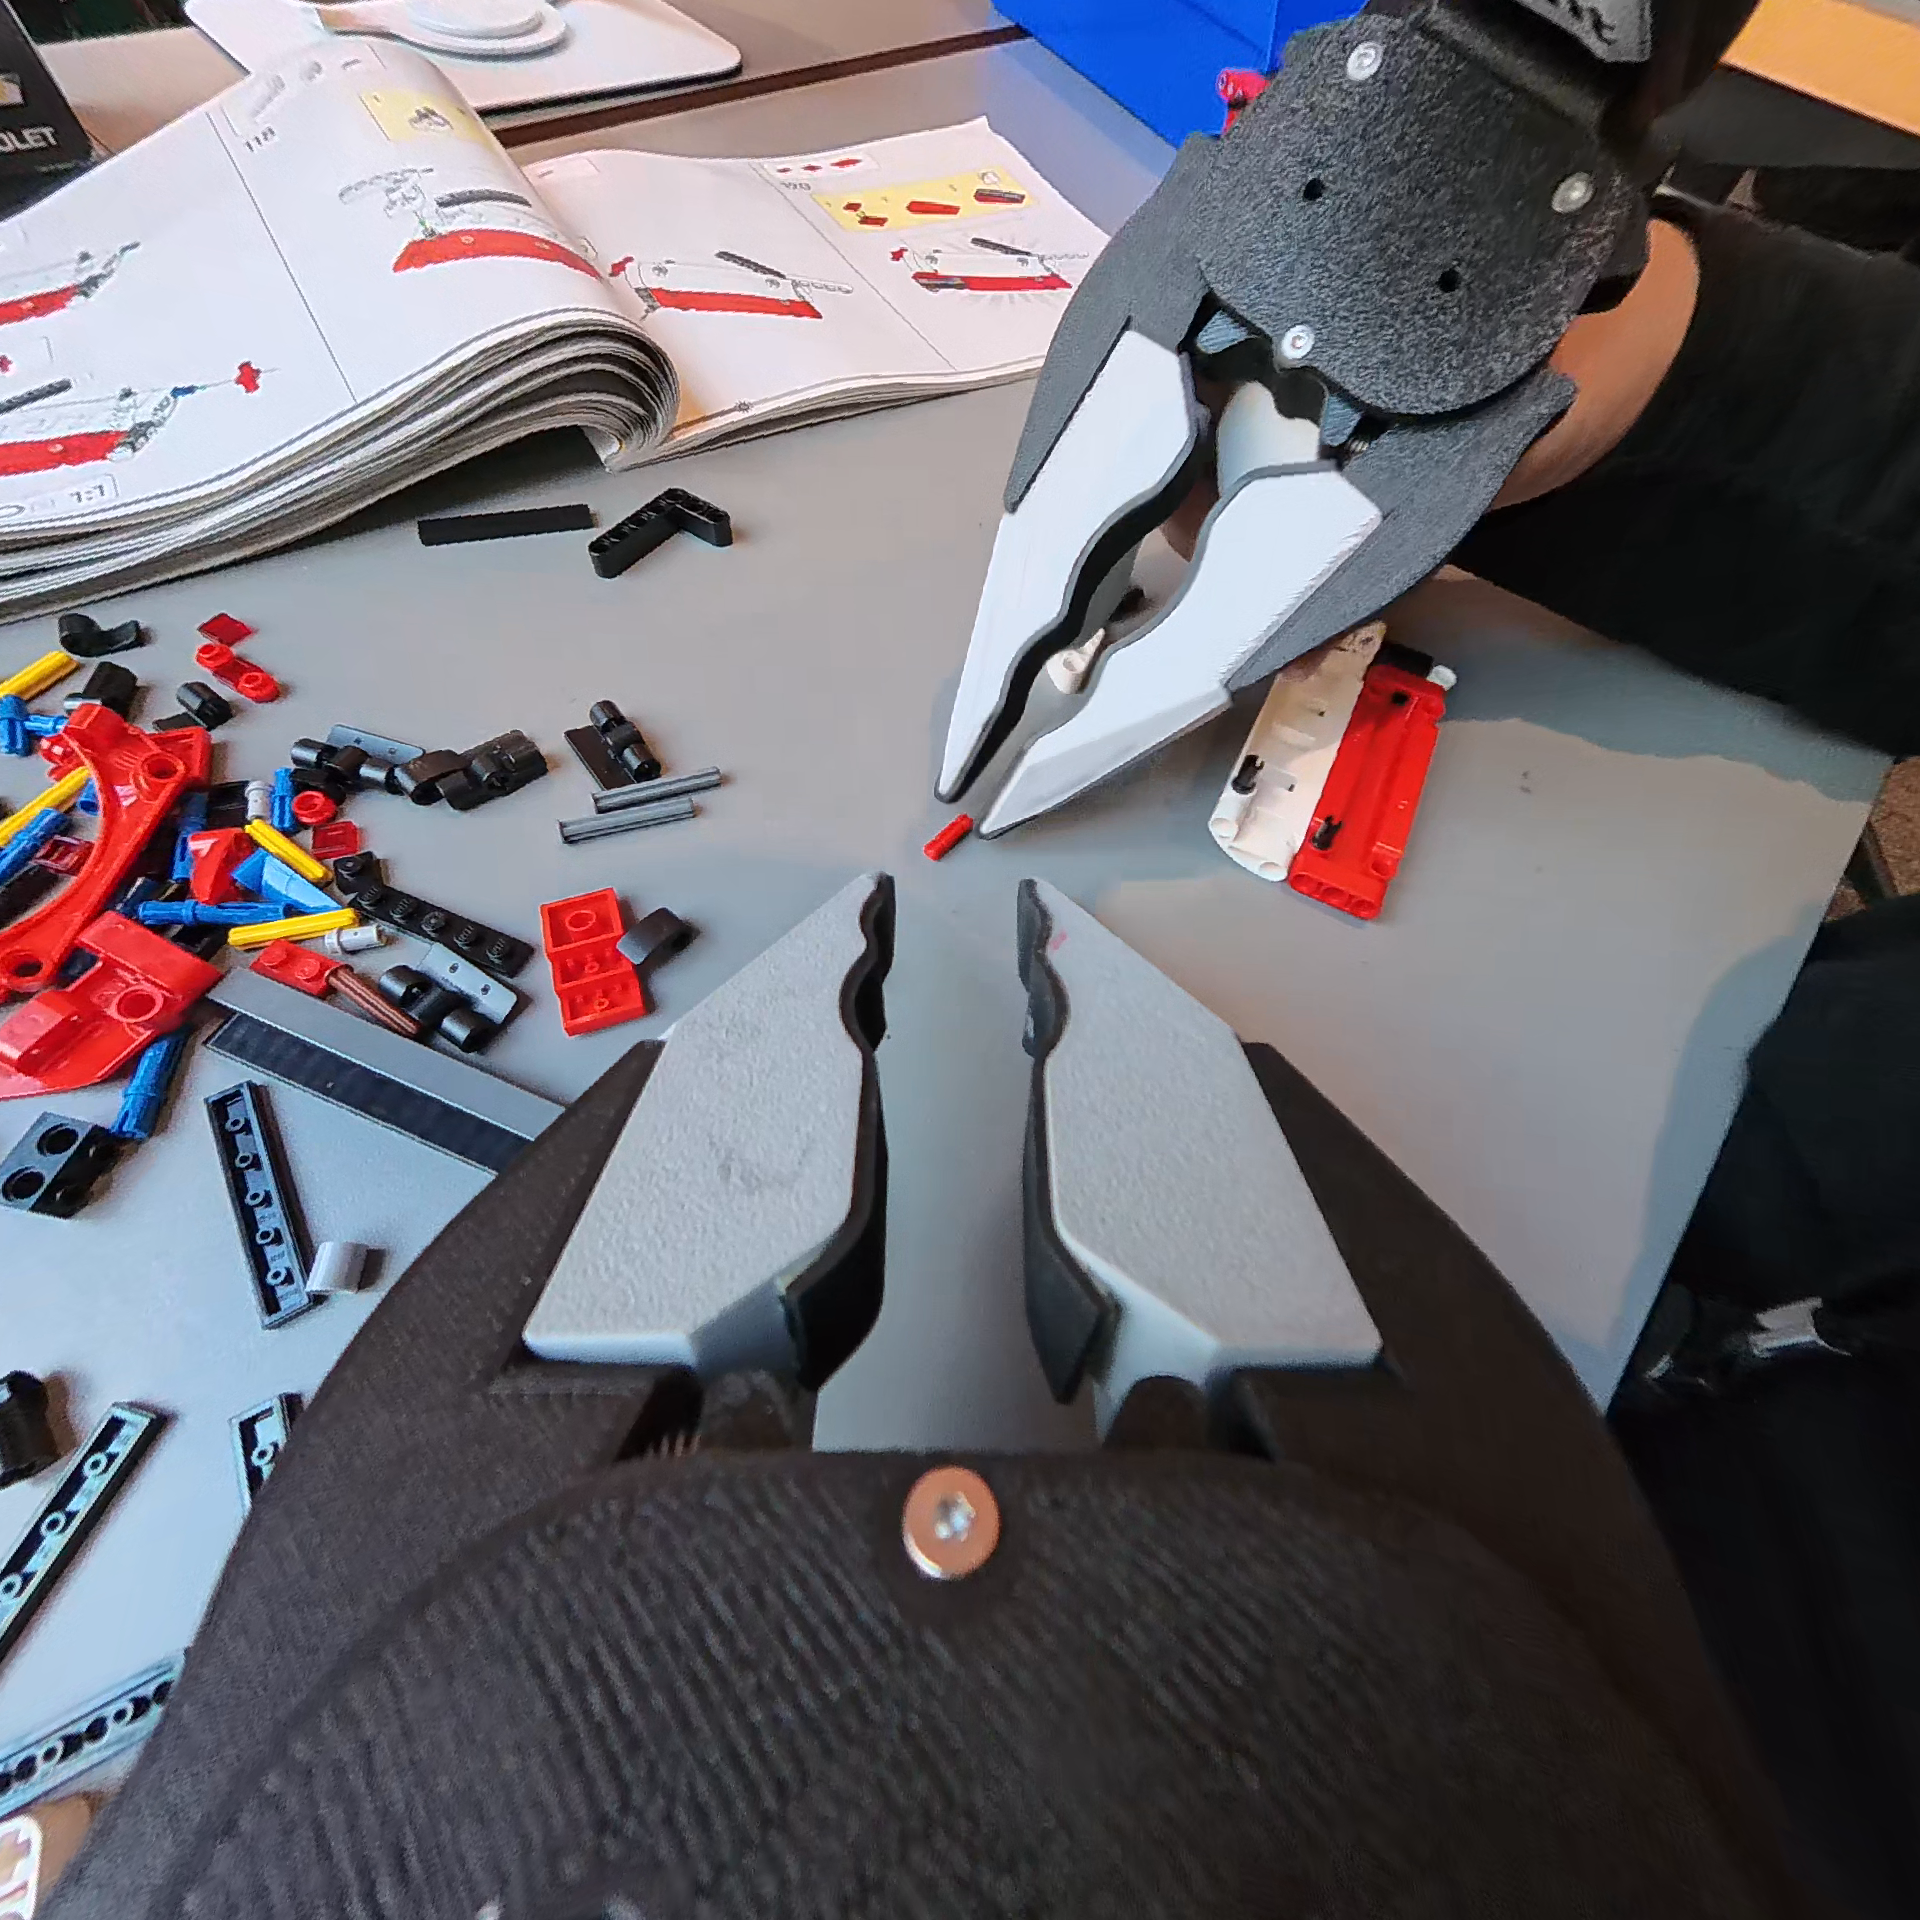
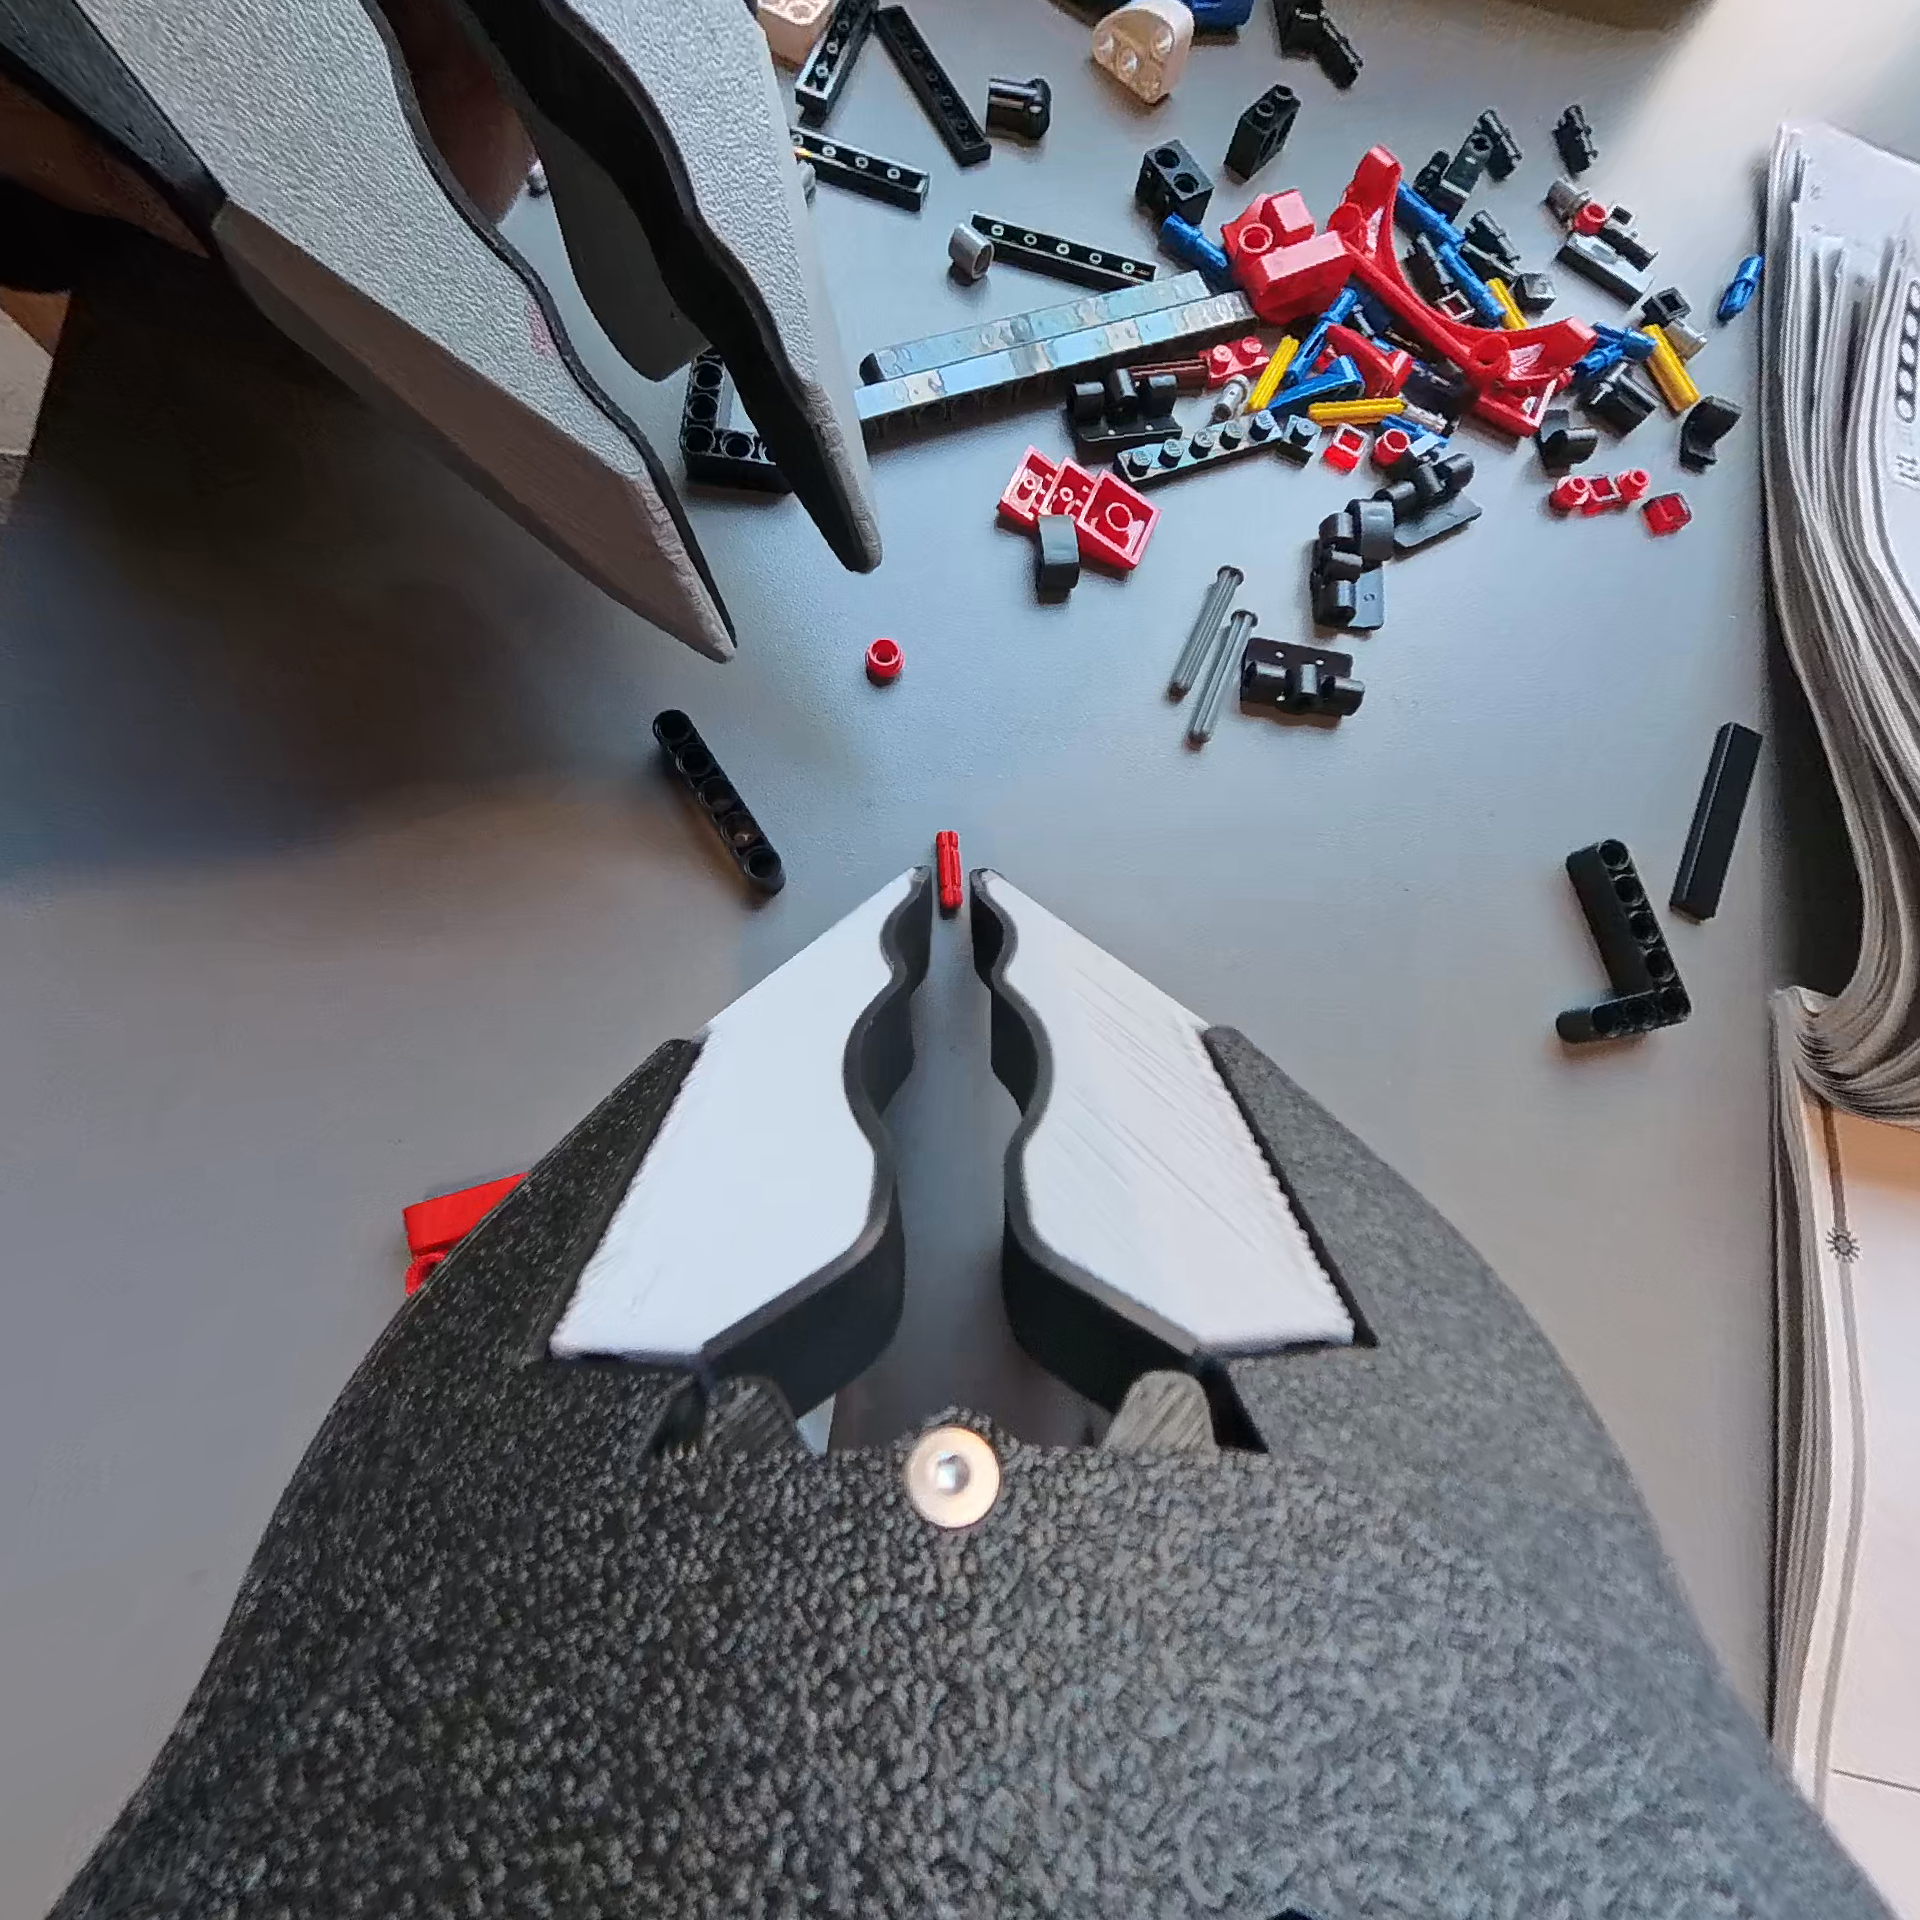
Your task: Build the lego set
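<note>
A tiny red pin (image 1: 948, 836) lies on the grey table (image 1: 1455, 1091). In the right wrist view the pin (image 2: 948, 868) has its near end between my right gripper's tips, with a thin gap on each side. My right gripper (image 2: 948, 878) is narrowly open and low over the table; it also shows in the left wrist view (image 1: 964, 814). My left gripper (image 1: 954, 888) is open and empty, its tips just short of the pin, facing the right gripper. It shows at upper left in the right wrist view (image 2: 795, 608). A white and red built section (image 1: 1340, 790) lies behind the right gripper.
An open instruction booklet (image 1: 416, 312) lies at the back left. A pile of loose red, black, blue and yellow pieces (image 1: 208, 883) covers the left side. A black beam (image 2: 717, 800), a red round stud (image 2: 884, 660) and a black L beam (image 2: 1626, 956) lie near the pin. Some 5 cm of space lies between my two pairs of fingers.
</note>
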Demonstrator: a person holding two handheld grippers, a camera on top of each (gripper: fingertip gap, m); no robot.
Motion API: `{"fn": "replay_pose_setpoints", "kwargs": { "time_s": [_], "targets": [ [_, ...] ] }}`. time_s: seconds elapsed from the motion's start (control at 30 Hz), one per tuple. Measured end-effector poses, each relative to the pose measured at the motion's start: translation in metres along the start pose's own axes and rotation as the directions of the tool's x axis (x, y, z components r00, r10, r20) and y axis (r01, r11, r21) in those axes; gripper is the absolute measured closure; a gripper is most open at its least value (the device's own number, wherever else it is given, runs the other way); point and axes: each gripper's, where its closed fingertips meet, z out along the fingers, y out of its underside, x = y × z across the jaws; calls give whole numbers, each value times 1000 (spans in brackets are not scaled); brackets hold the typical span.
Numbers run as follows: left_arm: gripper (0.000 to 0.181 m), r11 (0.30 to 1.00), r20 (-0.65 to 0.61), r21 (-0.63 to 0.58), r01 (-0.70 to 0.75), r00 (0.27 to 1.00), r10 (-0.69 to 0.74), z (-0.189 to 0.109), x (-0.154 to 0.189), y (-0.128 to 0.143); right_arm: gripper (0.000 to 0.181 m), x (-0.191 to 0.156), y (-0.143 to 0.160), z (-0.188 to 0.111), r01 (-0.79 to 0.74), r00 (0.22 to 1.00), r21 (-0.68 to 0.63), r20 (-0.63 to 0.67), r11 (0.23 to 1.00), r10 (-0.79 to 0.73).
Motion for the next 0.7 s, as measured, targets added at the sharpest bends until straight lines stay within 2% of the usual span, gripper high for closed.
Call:
{"fn": "replay_pose_setpoints", "kwargs": {
  "time_s": [0.27, 0.5, 0.7],
  "targets": [
    [159, 1000, -2, -4, 13, 1000, -13, 1, -1, 1, 168, 3, -14, -18, -81, 997, 99, 27, 992, 79],
    [155, 1000, -15, 10, 9, 1000, -9, -1, 1, -1, 165, 31, -16, -68, -200, 972, 237, -77, 951, 224],
    [152, 998, -58, -48, -37, 998, 34, 2, 12, 8, 165, 27, -3, -90, -222, 958, 245, -127, 944, 258]
  ]
}}
